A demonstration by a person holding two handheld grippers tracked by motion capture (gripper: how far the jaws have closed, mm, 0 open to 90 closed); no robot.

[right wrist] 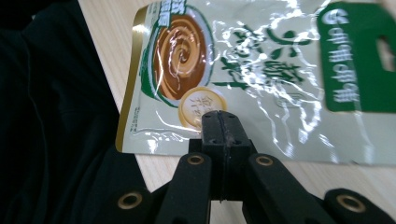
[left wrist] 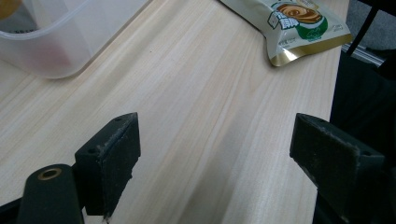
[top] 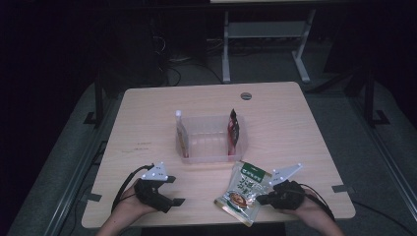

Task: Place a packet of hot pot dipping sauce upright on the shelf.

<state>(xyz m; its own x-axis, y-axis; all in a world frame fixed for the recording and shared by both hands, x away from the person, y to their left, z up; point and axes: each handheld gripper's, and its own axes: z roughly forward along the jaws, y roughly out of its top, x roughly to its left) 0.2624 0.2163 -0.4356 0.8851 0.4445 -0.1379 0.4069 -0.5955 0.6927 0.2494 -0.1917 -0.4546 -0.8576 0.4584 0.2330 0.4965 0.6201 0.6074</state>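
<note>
Pale green snack packet [top: 243,192] lies outside the bin [top: 211,153]; our right fingers [right wrist: 219,126] clamp its edge, left fingers [left wrist: 112,154] apart.

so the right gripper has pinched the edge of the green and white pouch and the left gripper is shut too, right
Not quite. The right gripper is indeed closed on the edge of the green and white pouch, but the left gripper is open: the left gripper view shows its jaws standing wide apart over bare table, with nothing between them.
</note>
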